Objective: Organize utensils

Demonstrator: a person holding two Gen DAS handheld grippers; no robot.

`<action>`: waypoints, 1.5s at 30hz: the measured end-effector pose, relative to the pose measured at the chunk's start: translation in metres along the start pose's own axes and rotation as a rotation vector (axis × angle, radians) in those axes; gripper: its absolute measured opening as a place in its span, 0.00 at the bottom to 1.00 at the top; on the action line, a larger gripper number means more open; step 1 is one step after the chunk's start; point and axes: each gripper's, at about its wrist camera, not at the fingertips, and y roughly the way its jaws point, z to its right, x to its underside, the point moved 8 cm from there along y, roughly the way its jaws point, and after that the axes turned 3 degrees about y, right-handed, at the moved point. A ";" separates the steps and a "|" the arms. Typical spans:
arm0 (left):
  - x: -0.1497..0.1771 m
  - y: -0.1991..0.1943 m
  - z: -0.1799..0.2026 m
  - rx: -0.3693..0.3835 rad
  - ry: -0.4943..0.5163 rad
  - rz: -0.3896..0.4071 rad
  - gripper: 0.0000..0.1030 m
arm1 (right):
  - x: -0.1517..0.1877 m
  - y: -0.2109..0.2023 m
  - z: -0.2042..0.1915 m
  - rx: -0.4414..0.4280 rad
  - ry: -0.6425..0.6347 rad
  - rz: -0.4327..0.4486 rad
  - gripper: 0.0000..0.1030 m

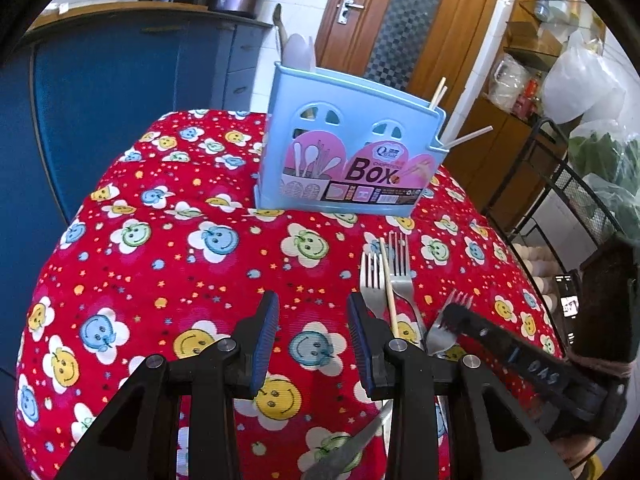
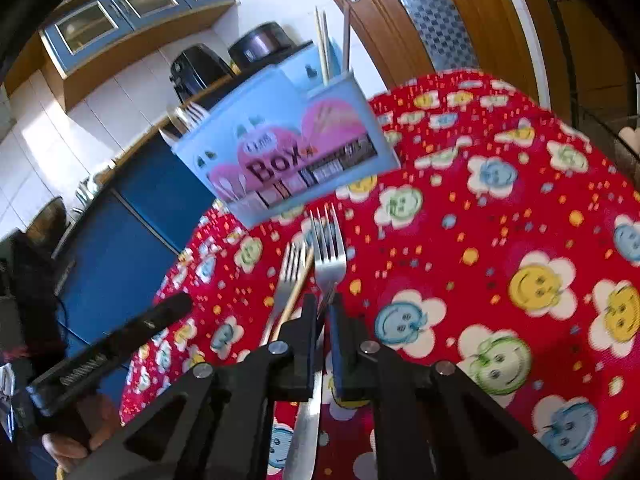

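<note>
A light blue utensil box (image 1: 348, 148) (image 2: 288, 148) stands at the far side of the red smiley-flower tablecloth (image 1: 168, 248). It holds chopsticks (image 1: 438, 92) at one end and white spoons (image 1: 298, 50) at the other. Two forks (image 1: 372, 280) and a loose chopstick (image 1: 389, 284) lie on the cloth just right of my left gripper (image 1: 314, 308), which is open with only cloth between its blue pads. My right gripper (image 2: 325, 306) is shut on the neck of another fork (image 2: 329, 252), whose handle (image 2: 308, 420) runs back under the fingers. In the left wrist view, that right gripper (image 1: 456, 314) sits over this fork.
A blue cabinet (image 1: 120, 92) stands left of the table and a wooden door (image 1: 400, 20) behind it. A black wire rack (image 1: 568, 208) with eggs and bags is close to the table's right edge. A hand (image 2: 72, 440) holds the left gripper's handle.
</note>
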 end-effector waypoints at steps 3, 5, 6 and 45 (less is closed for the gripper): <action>-0.001 0.003 0.006 0.005 0.016 -0.008 0.35 | -0.010 -0.012 0.001 -0.007 -0.005 0.033 0.06; -0.002 0.007 0.010 0.012 0.028 -0.017 0.35 | -0.017 -0.020 0.003 -0.009 -0.008 0.053 0.05; -0.002 0.009 0.012 0.016 0.032 -0.024 0.35 | -0.021 -0.025 0.004 -0.007 -0.011 0.065 0.05; -0.038 0.104 0.081 0.234 0.210 -0.073 0.23 | -0.073 -0.045 0.039 0.039 -0.051 0.100 0.04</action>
